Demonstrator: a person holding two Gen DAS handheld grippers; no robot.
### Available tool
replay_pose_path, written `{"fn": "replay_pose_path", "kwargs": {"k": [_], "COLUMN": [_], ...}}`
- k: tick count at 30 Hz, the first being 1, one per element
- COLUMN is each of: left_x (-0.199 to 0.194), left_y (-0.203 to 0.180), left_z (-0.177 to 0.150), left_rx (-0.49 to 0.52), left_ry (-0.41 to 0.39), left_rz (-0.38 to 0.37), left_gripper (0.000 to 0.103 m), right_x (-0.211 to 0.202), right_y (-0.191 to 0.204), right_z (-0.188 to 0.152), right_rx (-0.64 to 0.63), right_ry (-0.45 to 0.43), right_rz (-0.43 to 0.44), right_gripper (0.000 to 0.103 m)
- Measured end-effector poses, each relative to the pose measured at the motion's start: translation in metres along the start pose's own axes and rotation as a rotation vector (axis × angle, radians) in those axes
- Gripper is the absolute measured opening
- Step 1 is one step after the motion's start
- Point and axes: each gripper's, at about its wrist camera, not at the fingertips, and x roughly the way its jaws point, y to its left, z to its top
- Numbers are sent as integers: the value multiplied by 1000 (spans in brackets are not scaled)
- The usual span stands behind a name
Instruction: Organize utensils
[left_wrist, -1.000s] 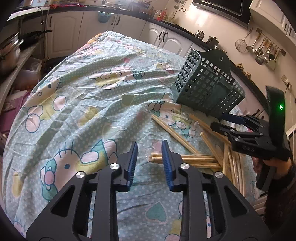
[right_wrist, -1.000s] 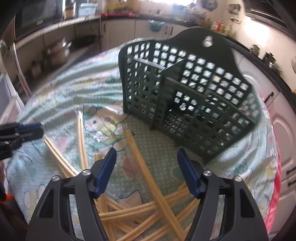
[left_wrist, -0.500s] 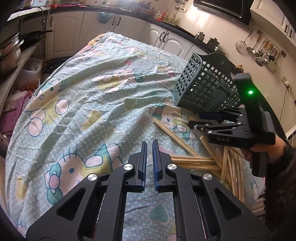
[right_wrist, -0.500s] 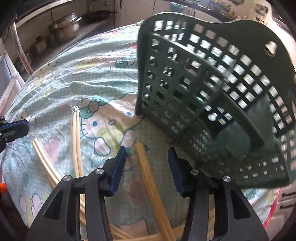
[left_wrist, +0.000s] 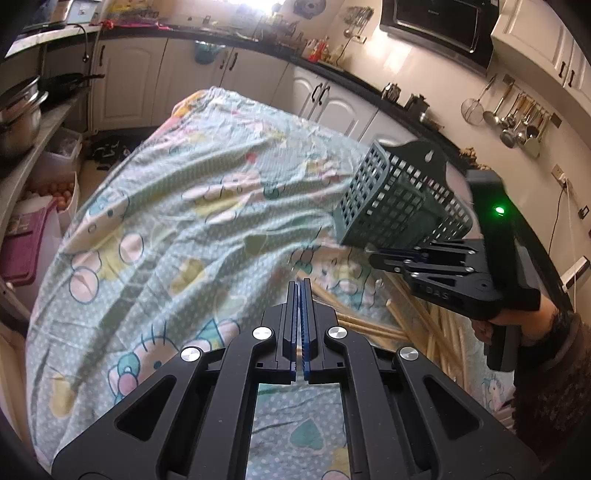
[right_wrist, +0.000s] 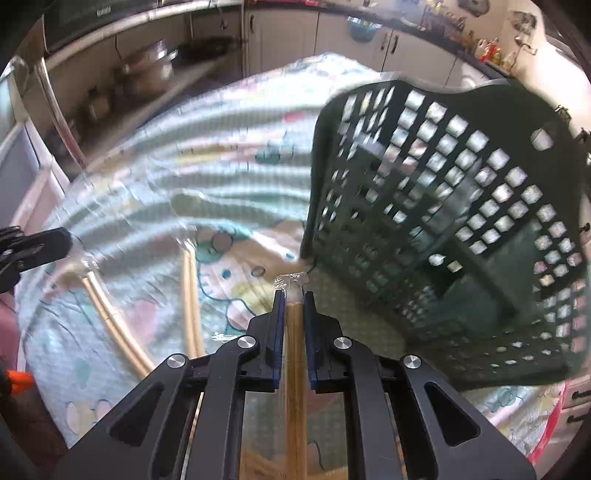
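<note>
Beside the green basket (right_wrist: 443, 229) near the desk's right edge: right gripper (right_wrist: 294, 295) closing, fingers pinching a wrapped chopstick pair (right_wrist: 295, 369). Left gripper (left_wrist: 300, 291) clenched, empty. Pick-up step; next, lift and tip into basket.

Both wrist views face the basket (left_wrist: 402, 206) closely.

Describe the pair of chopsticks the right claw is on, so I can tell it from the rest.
Find the dark green plastic lattice basket on the cartoon-print tablecloth. By its near lower corner, a pair of pale wooden chopsticks in a clear plastic sleeve runs back toward the camera. Unlike the loose pairs further left, it sits between the closing pads of the right claw.
</note>
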Motion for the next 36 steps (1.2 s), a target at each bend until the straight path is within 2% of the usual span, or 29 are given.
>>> {"fn": "replay_pose_path", "kwargs": {"k": [6,13,19,28,36], "left_x": [-19,-44,-52,-59,-67], "left_y": [-13,-42,-76,-131,-160], "left_z": [17,47,65,84,111], "left_rx": [14,54,111,199,233], "left_ry": [-78,-172,-207,-231,-288], "left_rz": [-22,-68,-115,-204,-247], "left_gripper": [0,0,0,0,0], "right_x": [-52,-113,-163,-222,-253], "right_y": [-5,-25,-34,-49,-73], "right_z": [3,-9,-16,-26,-28], "right_rx": [50,108,151,177,239], "right_ry": [-146,-302,-437,-646,-756], "right_rz": [2,12,17,-29,-84], "right_gripper": [6,6,6,6,6]}}
